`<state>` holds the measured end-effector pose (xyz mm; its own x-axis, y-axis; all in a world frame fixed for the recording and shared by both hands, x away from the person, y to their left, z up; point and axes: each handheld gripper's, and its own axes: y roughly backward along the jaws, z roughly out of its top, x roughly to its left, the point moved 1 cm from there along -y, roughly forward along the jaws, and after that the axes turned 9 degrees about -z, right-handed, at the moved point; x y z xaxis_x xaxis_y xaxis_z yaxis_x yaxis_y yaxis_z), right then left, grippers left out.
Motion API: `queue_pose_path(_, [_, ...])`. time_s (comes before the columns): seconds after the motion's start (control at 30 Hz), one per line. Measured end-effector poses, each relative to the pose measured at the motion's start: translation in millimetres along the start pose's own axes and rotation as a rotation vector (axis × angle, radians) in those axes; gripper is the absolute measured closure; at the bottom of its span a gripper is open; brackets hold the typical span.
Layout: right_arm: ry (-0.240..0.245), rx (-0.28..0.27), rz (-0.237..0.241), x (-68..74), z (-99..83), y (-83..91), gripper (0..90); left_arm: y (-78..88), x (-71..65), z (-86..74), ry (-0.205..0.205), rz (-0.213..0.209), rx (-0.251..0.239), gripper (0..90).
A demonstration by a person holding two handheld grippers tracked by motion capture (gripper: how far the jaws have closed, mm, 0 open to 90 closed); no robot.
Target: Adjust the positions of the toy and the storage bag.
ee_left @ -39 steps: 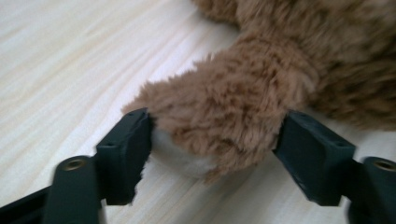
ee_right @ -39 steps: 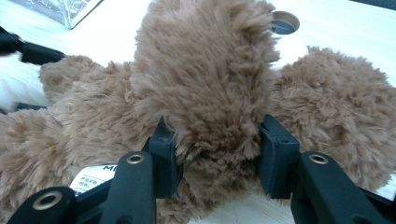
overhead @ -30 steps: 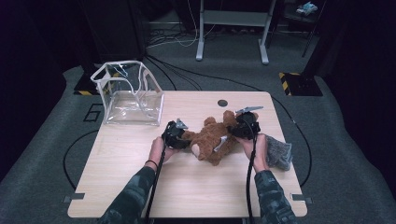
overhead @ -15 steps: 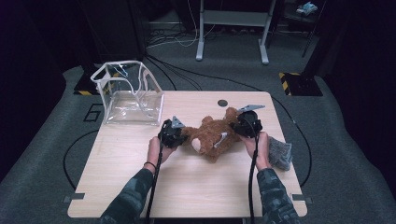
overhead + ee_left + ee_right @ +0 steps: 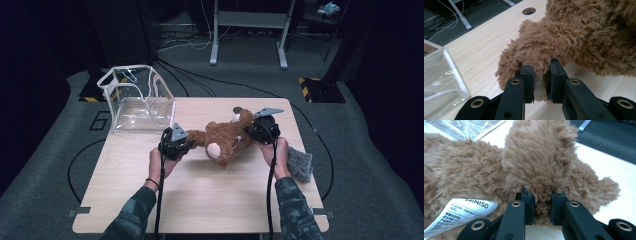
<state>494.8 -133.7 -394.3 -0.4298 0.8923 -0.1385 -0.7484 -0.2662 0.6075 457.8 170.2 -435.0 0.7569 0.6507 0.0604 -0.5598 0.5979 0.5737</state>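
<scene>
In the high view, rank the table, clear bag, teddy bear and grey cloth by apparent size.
1. Table
2. Clear bag and teddy bear: look alike in spread, so unranked
3. Grey cloth, partly behind a hand

I see a light wooden desk standing on grey carpet, with a small round hole near its far edge. A clear plastic box sits on its far left corner, overhanging the edge a little. A brown plush bear lies across the middle of the desk, and a grey cloth rests at the right edge, near me.
</scene>
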Motion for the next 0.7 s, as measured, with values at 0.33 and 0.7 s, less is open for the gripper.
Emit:
queue_pose_path(0.33, [0.010, -0.002, 0.035, 5.6, -4.1, -6.3, 77.8, 17.4, -17.3, -14.9, -0.025, 0.010, 0.000, 77.9])
queue_pose_path(0.7, [-0.022, 0.073, 0.090, 5.3, -21.0, -16.9, 76.5, 15.6, -34.5, -36.5, 0.003, -0.025, 0.030, 78.4])
